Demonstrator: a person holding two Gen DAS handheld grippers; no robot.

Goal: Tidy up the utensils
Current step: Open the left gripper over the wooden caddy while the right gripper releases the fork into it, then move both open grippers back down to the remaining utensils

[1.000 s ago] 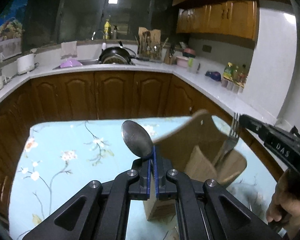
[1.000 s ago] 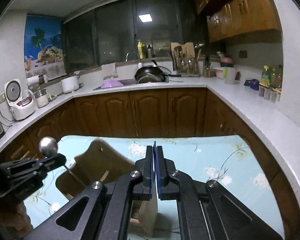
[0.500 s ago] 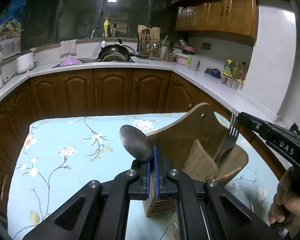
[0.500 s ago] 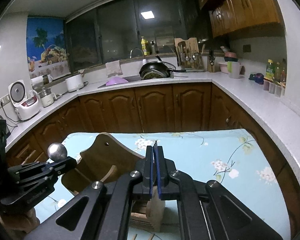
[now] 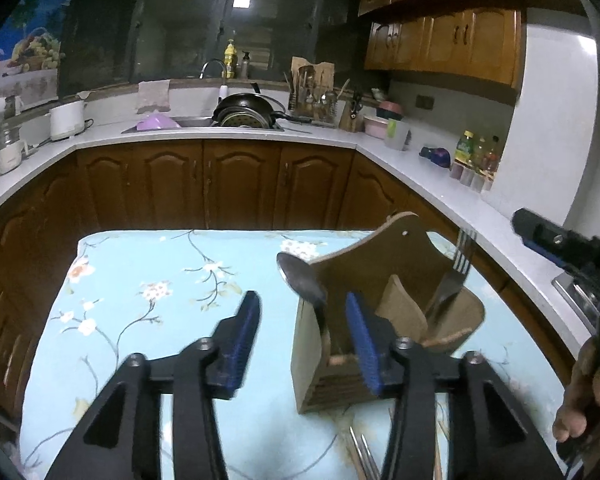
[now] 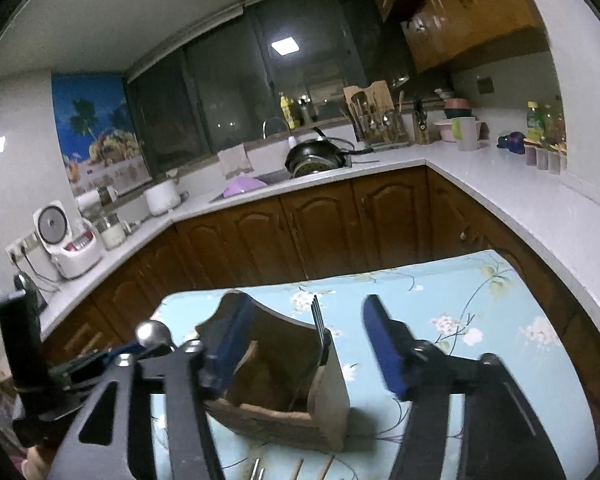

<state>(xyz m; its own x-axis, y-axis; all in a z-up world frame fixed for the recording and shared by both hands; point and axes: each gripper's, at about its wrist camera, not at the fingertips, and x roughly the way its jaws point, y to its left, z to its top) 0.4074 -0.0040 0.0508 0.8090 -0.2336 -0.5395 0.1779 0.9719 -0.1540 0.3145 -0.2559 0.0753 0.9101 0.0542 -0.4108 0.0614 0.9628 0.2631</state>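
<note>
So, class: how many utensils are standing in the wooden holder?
2: a spoon at the wooden holder's left end, a fork at its right. Others may sit hidden inside; more lie on the table.

no readable text, labels, brands or numbers, bottle labels too small to read

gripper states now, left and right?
Left gripper: jaws opening, holding nothing; spoon stands in the holder.
Right gripper: jaws opening, holding nothing; fork in the holder.

Ahead of my left gripper (image 5: 302, 336) I see a matt wooden holder (image 5: 384, 320), a glossy metal spoon (image 5: 302, 280) and fork (image 5: 452, 284), and smooth floral cloth (image 5: 160, 280) beneath.
</note>
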